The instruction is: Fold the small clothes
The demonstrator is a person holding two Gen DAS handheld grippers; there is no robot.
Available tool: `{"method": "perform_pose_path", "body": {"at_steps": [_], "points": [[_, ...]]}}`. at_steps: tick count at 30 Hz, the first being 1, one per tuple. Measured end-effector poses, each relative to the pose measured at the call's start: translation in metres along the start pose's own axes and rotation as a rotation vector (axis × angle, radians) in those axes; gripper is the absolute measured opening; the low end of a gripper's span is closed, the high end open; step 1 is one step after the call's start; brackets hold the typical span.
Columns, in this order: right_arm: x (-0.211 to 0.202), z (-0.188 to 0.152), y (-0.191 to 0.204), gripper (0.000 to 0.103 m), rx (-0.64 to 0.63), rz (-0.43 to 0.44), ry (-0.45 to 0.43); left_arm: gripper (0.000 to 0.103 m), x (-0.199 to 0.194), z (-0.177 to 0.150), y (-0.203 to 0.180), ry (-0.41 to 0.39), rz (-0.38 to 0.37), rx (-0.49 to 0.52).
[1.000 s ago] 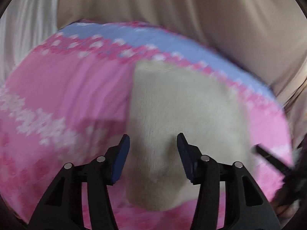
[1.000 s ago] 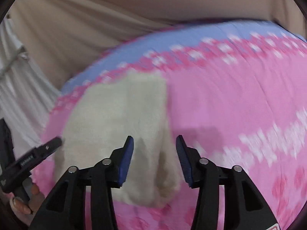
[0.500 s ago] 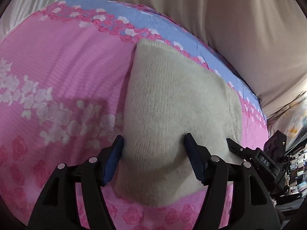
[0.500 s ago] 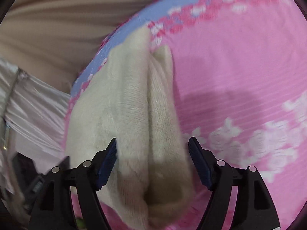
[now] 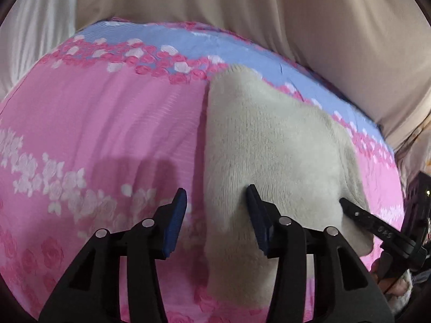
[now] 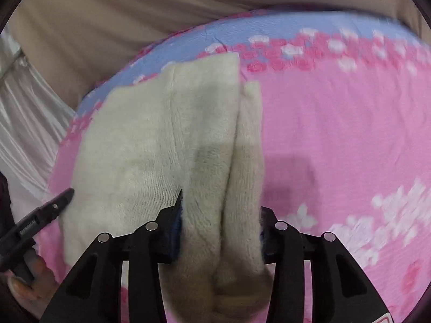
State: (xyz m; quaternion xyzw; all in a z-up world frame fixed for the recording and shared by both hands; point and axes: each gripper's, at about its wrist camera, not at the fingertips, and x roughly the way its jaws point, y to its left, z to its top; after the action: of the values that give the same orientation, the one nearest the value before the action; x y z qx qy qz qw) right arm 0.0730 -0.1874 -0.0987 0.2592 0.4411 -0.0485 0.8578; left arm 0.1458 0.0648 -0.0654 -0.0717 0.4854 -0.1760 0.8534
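A cream knitted garment [image 5: 269, 156], folded into a thick stack, lies on a pink flowered bedsheet [image 5: 107, 129]. My left gripper [image 5: 215, 212] is open; its right finger rests on the garment's near left edge and its left finger is over bare sheet. In the right wrist view the garment [image 6: 167, 140] shows its stacked folds. My right gripper [image 6: 221, 228] has its jaws around the near right folded edge, which bulges between the pads. The other gripper's tip [image 6: 54, 204] shows at the left.
The sheet has a blue band with pink roses [image 5: 215, 45] at the far edge. Beige fabric [image 5: 296, 13] hangs behind the bed, white cloth [image 6: 27, 123] at the side. A hand [image 6: 29, 280] shows at the lower left.
Both grippers pulled back a little. The left one shifted left, so only its right finger stays on the garment. The right gripper's jaws narrowed around the folded edge.
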Motion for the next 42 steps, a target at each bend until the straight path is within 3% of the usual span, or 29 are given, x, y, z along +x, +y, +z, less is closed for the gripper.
{"method": "perform_pose_path", "body": {"at_steps": [3,5,9,15,18,19,22,27,33,35,42], "points": [[-0.050,-0.006,0.020,0.034,-0.069,0.002,-0.127,0.045,-0.033,-0.008,-0.003,-0.039,0.023,0.000],[-0.051,-0.017,0.033,0.019,-0.136,-0.014,-0.095,0.045,-0.038,-0.015,-0.011,-0.037,0.045,0.042],[0.002,-0.043,0.025,0.014,-0.216,-0.126,0.039,0.046,-0.015,-0.030,-0.025,-0.014,0.134,0.126],[-0.052,-0.035,0.052,0.010,-0.253,-0.077,-0.073,0.050,-0.035,-0.033,-0.034,-0.029,0.167,0.167],[-0.009,-0.052,0.045,0.008,-0.295,-0.153,0.051,0.051,-0.024,-0.037,-0.035,0.006,0.197,0.164],[0.010,-0.056,0.038,0.000,-0.287,-0.166,0.115,0.051,-0.019,-0.039,-0.036,0.017,0.204,0.165],[-0.006,-0.052,0.044,0.001,-0.249,-0.130,0.087,0.053,-0.017,-0.042,-0.043,0.024,0.249,0.191],[-0.058,-0.054,0.055,0.002,-0.226,-0.078,-0.007,0.051,-0.046,-0.038,-0.044,0.015,0.230,0.174],[-0.083,-0.071,0.049,0.015,-0.171,-0.095,-0.030,0.052,-0.073,-0.047,-0.055,-0.006,0.228,0.190],[-0.085,-0.077,0.049,0.030,-0.170,-0.112,-0.039,0.060,-0.076,-0.050,-0.058,-0.016,0.232,0.198],[-0.105,-0.096,0.048,0.063,-0.136,-0.153,-0.130,0.077,-0.093,-0.064,-0.069,-0.101,0.252,0.221]]}}
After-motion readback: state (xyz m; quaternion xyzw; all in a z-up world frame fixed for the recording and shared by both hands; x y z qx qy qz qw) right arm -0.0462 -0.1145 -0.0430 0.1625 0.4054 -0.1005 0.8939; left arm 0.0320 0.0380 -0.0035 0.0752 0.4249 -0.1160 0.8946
